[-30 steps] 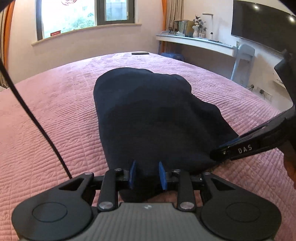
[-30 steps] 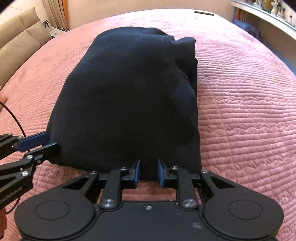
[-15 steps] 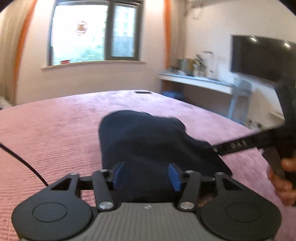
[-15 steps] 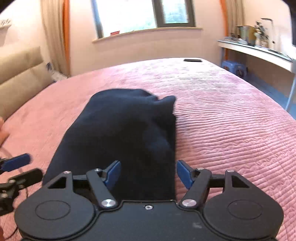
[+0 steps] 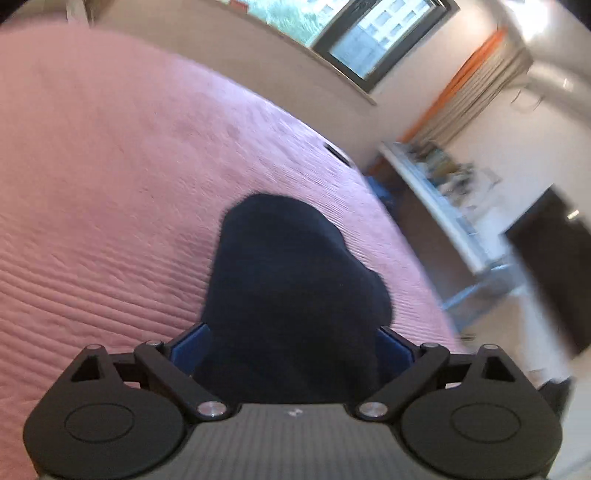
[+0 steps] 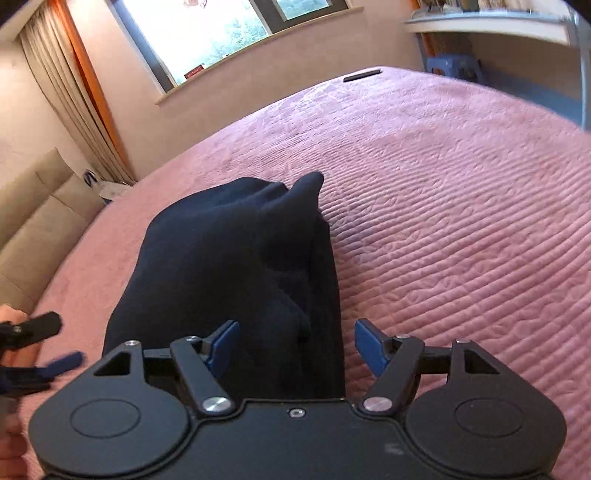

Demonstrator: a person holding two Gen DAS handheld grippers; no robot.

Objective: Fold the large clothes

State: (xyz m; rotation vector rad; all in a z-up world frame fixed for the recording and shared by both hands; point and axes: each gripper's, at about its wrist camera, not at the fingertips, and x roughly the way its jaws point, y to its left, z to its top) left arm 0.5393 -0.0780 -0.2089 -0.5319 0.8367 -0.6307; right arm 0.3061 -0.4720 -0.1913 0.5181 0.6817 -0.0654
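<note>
**Garment: dark, folded, released on the bed**

Left gripper (image 5: pixel 291 347): jaws spreading, near their widest, blue pads (image 5: pixel 188 347) clear of the cloth. The garment (image 5: pixel 291 280) shows between them but is not pinched. View tilted and blurred.

Right gripper (image 6: pixel 295 345): jaws spread wide and steady, pads (image 6: pixel 369 347) apart from the cloth. The garment's right edge lies in the gap, unheld.

Garment (image 6: pixel 229 266): navy, folded into a long narrow bundle lying flat on the pink quilt (image 6: pixel 461 221), running away from both grippers. One corner at the far end stands up in a peak; loose layers show along the right edge.

Surroundings: window (image 6: pixel 221 33) and curtain (image 6: pixel 77 92) beyond the bed; a small dark flat object (image 6: pixel 362 74) at the far bed edge; desk (image 5: pixel 436 199) to the right.

Risks, as judged:
- The raised far corner may spring open, since soft cloth is held by nothing.
- A pad drawing back low could catch the near hem and drag the fold askew.
- A further fold begun with uneven holds would skew the stacked layers.

Change from the earlier frames:
- A second ago both grippers were nearly closed at the near hem; now both stand open.
- Both views sit back and higher, showing more of the room.
- The left view has rolled markedly.
- The bundle itself lies as it did.
</note>
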